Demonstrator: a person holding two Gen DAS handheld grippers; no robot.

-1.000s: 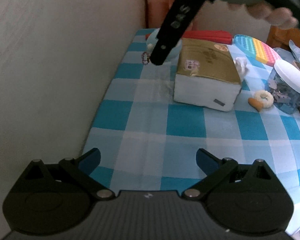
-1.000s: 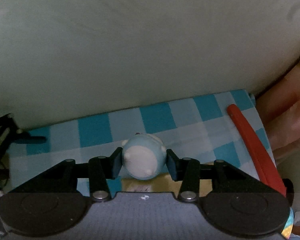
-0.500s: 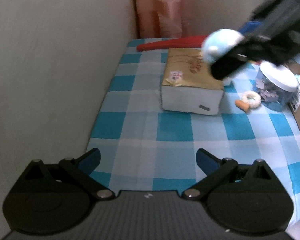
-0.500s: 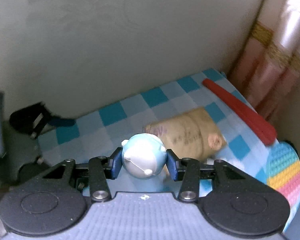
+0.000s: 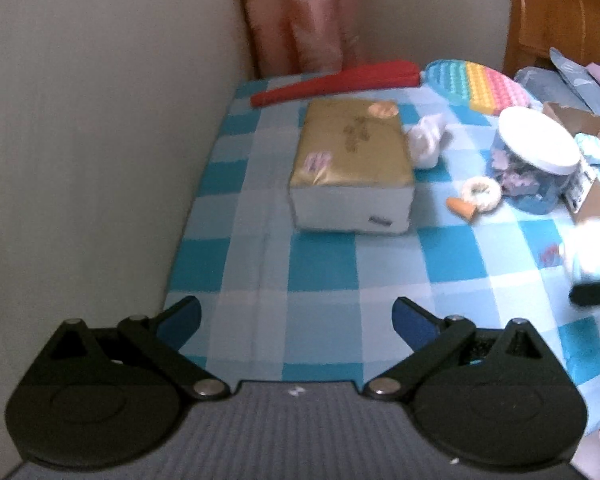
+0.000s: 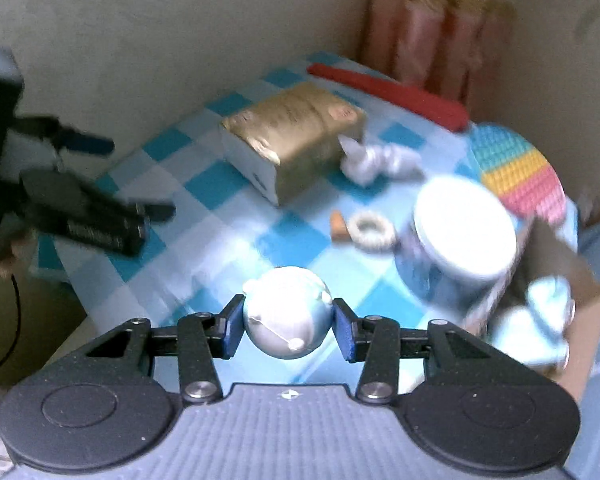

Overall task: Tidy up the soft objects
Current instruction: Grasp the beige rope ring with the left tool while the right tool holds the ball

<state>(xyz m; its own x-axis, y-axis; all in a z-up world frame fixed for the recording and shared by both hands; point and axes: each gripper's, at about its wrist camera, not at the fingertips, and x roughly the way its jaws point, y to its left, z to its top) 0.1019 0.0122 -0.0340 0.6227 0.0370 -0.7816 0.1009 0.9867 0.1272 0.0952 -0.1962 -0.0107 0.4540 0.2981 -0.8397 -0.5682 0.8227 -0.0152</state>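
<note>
A blue-and-white checked tabletop (image 5: 324, 268) stood against a cream wall. The right gripper (image 6: 287, 326) pinched a round pale-blue plush toy (image 6: 286, 316) in its jaws above it, beside a white-lidded jar (image 6: 460, 228). The left gripper (image 5: 296, 316) hung with jaws spread, empty.

Round blue-and-white soft toy (image 6: 287, 316) held above the checked tablecloth (image 6: 236, 248)

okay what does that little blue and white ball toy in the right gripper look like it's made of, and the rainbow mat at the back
The blue and white ball toy looks like soft foam or rubbery plastic: smooth, slightly glossy, catching a bright highlight between the right gripper pads. Motion blur leaves it open. The rainbow mat looks like moulded silicone: matte pastel stripes covered in rows of small domed bubbles.
</note>
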